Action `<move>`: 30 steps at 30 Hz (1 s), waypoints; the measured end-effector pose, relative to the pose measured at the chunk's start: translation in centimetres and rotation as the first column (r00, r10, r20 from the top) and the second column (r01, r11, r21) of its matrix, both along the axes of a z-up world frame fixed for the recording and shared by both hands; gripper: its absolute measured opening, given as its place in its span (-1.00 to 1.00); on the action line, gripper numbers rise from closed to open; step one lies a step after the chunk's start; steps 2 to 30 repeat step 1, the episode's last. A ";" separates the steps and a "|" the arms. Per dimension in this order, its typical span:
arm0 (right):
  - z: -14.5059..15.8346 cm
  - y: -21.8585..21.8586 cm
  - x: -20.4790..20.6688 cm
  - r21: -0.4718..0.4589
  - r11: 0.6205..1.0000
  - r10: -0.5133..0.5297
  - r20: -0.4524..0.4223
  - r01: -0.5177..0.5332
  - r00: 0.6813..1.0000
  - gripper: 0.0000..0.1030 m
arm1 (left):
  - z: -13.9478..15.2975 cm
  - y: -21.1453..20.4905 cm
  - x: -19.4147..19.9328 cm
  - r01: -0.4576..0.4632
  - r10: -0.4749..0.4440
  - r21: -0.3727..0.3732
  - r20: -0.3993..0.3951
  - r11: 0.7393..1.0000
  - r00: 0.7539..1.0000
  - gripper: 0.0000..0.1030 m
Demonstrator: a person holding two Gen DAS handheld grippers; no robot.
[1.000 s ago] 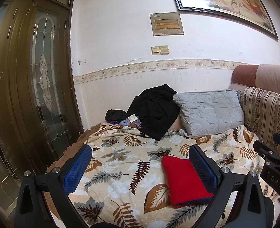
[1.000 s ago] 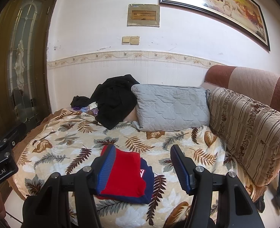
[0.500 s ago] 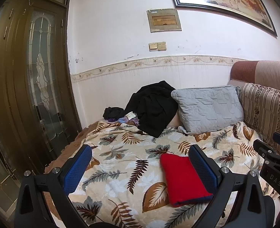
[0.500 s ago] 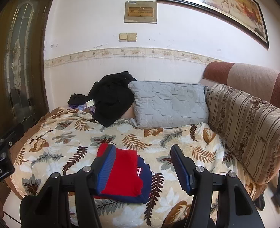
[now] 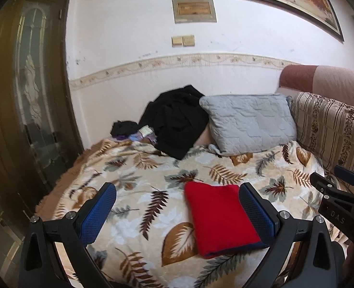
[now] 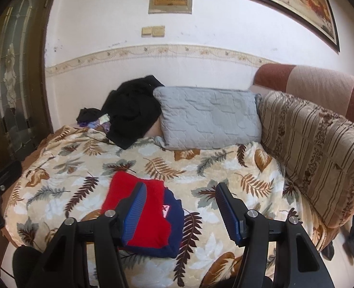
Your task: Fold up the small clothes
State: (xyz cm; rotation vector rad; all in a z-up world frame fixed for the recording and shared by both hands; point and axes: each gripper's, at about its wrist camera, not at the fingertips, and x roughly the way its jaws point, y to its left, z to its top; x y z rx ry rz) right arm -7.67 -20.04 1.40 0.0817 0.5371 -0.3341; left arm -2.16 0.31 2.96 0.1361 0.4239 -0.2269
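Observation:
A small red garment with navy trim (image 5: 219, 216) (image 6: 150, 218) lies folded flat on the leaf-patterned blanket (image 5: 138, 187) (image 6: 225, 168), near its front edge. My left gripper (image 5: 177, 211) hovers open above the blanket, its right finger over the garment's right side. My right gripper (image 6: 179, 213) is open too, nothing between its blue pads; its left finger overlaps the garment's middle. The right gripper's body (image 5: 340, 199) shows at the right edge of the left wrist view. Neither gripper touches the cloth, as far as I can tell.
A grey quilted pillow (image 5: 249, 122) (image 6: 208, 117) leans at the back beside a heap of black clothes (image 5: 177, 120) (image 6: 131, 117). A striped sofa back (image 6: 316, 148) bounds the right side. A dark glazed door (image 5: 25, 100) stands left. The wall lies behind.
Both grippers have moved forward and down toward the bed. The red garment and the bed look larger and nearer. Both pairs of jaws kept the same gap.

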 end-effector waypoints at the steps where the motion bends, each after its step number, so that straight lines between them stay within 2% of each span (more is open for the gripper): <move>1: -0.6 -0.8 0.7 0.007 1.000 -0.010 -0.012 0.010 1.000 0.24 | -0.5 -0.1 1.0 0.007 -0.007 -0.005 -0.017 1.000 1.000 0.97; 30: -0.6 -0.8 0.7 0.007 1.000 -0.010 -0.012 0.010 1.000 0.24 | -0.5 -0.1 1.0 0.007 -0.007 -0.005 -0.017 1.000 1.000 0.97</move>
